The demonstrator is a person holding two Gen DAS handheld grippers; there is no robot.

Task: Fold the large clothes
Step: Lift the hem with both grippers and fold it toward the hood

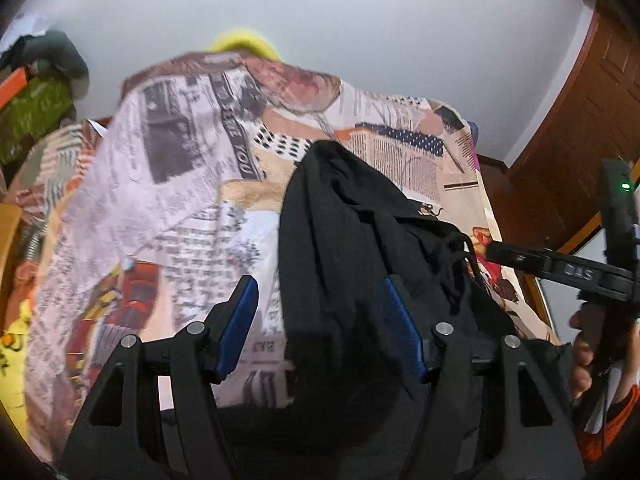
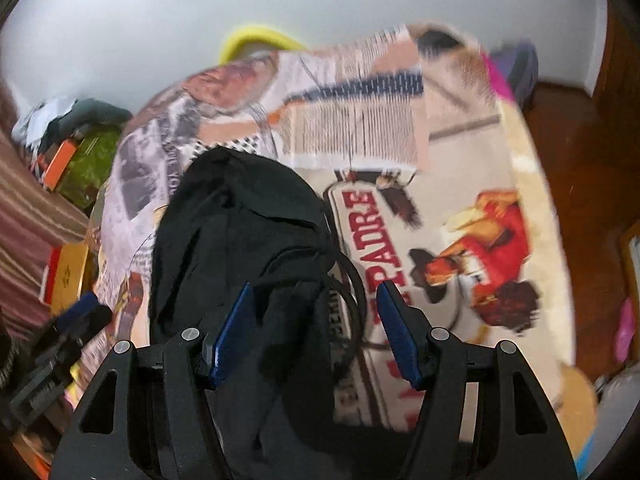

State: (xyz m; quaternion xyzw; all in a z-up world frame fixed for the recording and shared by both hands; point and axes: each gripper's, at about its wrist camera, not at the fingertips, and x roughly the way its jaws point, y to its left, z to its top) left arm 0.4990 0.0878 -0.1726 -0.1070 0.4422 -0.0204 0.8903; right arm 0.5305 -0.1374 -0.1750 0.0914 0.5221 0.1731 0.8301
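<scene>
Black fabric, a crumpled dark garment [image 1: 352, 248] with a thin drawcord, is seen bunched on a bed covered by a sheet printed like a newspaper collage [image 1: 168, 184]. In the left wrist view the left gripper [image 1: 326, 320] is held with its blue-padded fingers [image 1: 240, 320] spread apart, the garment lying between and beyond them; whether the pads touch the cloth cannot be told. Only this view shows the right gripper from the side at the right edge, black, with raised lettering that reads in reverse and a green light on the unit above it, gripped by a hand [image 1: 584, 352]. In the right wrist view the right gripper [image 2: 316, 328] is likewise open, its blue pads [image 2: 394, 332] apart, with the garment under the left pad and the printed sheet under the right. Only this view shows the red letters "PADRE" [image 2: 386, 232] on the sheet, beside a red-and-orange printed figure. A yellow curved object [image 2: 256, 40] is visible past the far edge of the bed.
</scene>
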